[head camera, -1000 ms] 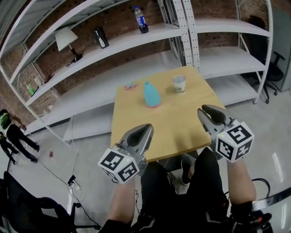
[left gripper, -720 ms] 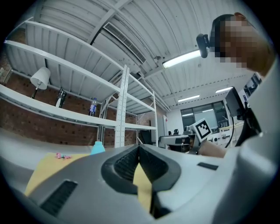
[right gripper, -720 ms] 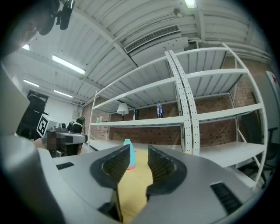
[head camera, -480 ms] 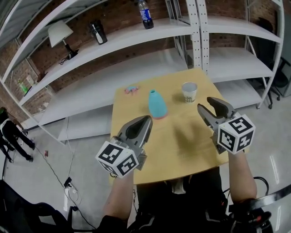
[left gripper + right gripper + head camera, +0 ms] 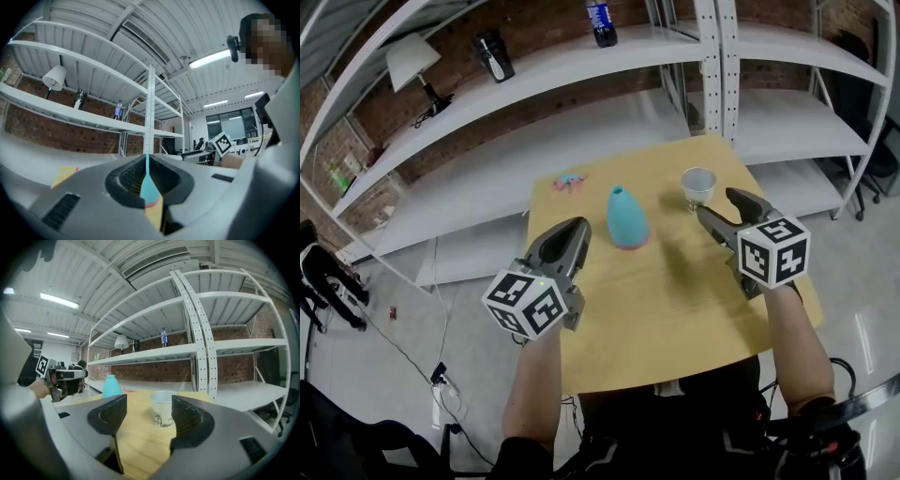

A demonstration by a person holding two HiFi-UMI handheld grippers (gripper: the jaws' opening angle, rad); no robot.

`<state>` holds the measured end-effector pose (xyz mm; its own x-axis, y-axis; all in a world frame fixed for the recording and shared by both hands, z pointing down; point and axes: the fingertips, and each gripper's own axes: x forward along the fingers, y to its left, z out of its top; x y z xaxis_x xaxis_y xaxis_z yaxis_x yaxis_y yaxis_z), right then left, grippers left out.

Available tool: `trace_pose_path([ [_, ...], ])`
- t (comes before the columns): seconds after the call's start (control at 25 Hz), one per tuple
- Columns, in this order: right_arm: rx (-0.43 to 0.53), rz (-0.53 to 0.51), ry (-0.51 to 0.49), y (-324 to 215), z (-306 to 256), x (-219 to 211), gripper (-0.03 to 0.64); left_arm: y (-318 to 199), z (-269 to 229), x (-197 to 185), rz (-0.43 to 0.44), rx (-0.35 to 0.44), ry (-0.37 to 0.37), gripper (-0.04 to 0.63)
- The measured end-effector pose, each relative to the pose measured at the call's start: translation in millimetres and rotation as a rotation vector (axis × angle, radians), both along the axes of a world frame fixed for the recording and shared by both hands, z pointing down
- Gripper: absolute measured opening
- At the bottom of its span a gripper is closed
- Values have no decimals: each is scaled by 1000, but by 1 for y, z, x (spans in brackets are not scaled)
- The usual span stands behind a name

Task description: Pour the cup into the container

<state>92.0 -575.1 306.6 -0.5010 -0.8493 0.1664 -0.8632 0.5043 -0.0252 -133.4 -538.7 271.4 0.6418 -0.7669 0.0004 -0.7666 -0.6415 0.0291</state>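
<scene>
While the left gripper (image 5: 577,227) hangs empty, jaws pressed together, over the table's (image 5: 675,309) left edge, the right gripper (image 5: 717,203) has just been opening, jaws spread wide, nothing between them. The paper cup (image 5: 698,187) stands just ahead, with the teal container (image 5: 626,216) to its left.

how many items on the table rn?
3. The teal container stands near the middle of the table. The paper cup is to its right, toward the far right corner. A small pink and blue item lies near the far left corner. Nothing looks hidden.
</scene>
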Motion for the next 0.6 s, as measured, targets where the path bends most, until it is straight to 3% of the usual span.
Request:
trace_pose_path([
  [0.24,-75,28,61,-32,26,1,311,-39,45,-25,-79,-113,28,2],
  [0.44,-122,42,63,-52,42,-1,316,-55,58,-28,-68,-154,41,2],
  [0.6,-141,88,101,-65,51,1,324,-68,63,-39,-118,-152,15,2],
])
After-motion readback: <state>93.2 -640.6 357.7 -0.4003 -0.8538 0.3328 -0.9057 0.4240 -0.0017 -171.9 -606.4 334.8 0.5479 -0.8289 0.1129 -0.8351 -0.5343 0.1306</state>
